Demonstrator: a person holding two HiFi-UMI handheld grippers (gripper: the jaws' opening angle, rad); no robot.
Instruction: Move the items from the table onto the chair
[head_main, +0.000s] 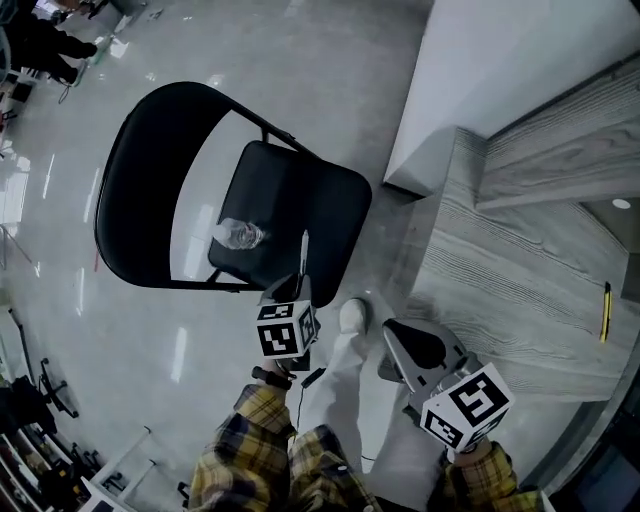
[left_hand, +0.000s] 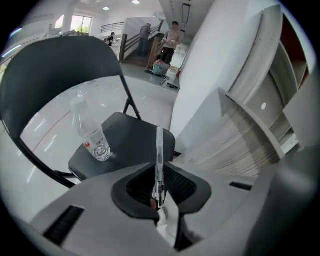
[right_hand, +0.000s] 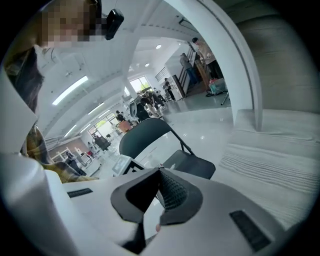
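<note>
The left gripper (left_hand: 159, 172) is clamped on a white pen (left_hand: 159, 150), which it holds over the front edge of the black chair (head_main: 310, 205). The right gripper (right_hand: 159, 186) is closed and empty. A water bottle (left_hand: 92, 135) stands on the chair seat. A yellow pencil (head_main: 606, 312) lies on the table (head_main: 520, 280).

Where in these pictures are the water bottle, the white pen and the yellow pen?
water bottle (head_main: 238, 235), head view, middle of its clear body.
white pen (left_hand: 159, 160), left gripper view, middle of its barrel.
yellow pen (head_main: 606, 312), head view, middle of its barrel.
</note>
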